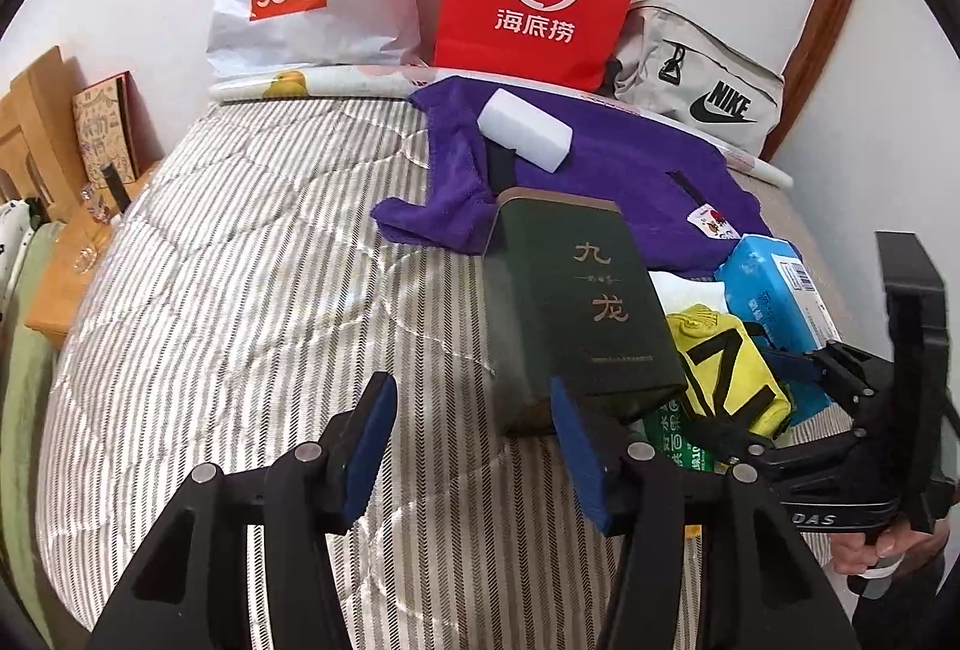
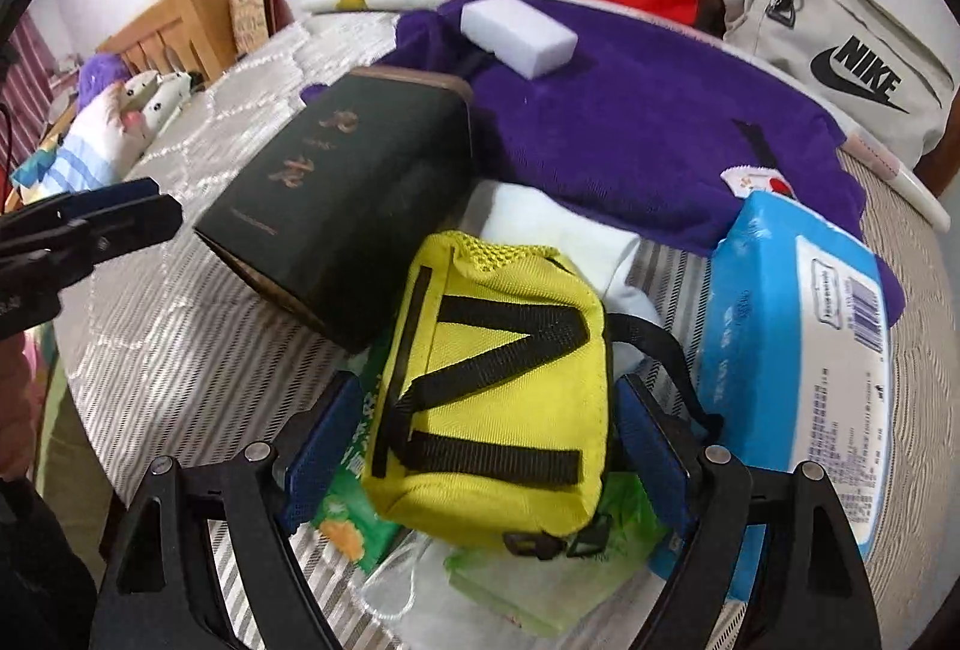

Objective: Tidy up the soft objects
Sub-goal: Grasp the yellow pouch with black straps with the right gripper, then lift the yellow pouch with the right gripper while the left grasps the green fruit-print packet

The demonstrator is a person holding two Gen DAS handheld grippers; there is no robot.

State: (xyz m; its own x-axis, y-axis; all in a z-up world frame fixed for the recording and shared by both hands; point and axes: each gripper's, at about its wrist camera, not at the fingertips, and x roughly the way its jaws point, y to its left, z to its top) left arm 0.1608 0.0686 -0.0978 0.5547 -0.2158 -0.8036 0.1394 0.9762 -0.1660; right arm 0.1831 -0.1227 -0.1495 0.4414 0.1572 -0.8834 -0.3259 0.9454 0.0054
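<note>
Right tool [image 2: 480, 446] spread wide around the bright yellow fabric pouch with black webbing straps [image 2: 489, 410], blue pads [image 2: 651, 440] flanking both sides but apparently not yet pressing in. Pouch sitting dead ahead between the fingers, perched on green plastic snack packets [image 2: 354, 518], with a white folded cloth [image 2: 570, 230] just beyond. Dark green rectangular tin with gold characters [image 2: 342, 206] leaning ahead and to the left, touching or nearly touching the pouch; blue plastic-wrapped tissue pack [image 2: 792, 350] close on the right. Purple towel [image 2: 630, 122] further ahead, white foam sponge block [image 2: 519, 29] resting on it.

Left tool [image 1: 474, 446] wide open too, holding nothing, hovering over the striped quilted bed cover [image 1: 240, 290], the tin just ahead and to its right.

Likely step: closing on the pouch. Best done squeezing mid-body, clear of the loose black strap on the right and the buckle at the near end. Gentle closure, since soft fabric will give. Straight lift advised, lest the leaning tin topple or a packet come along.
</note>
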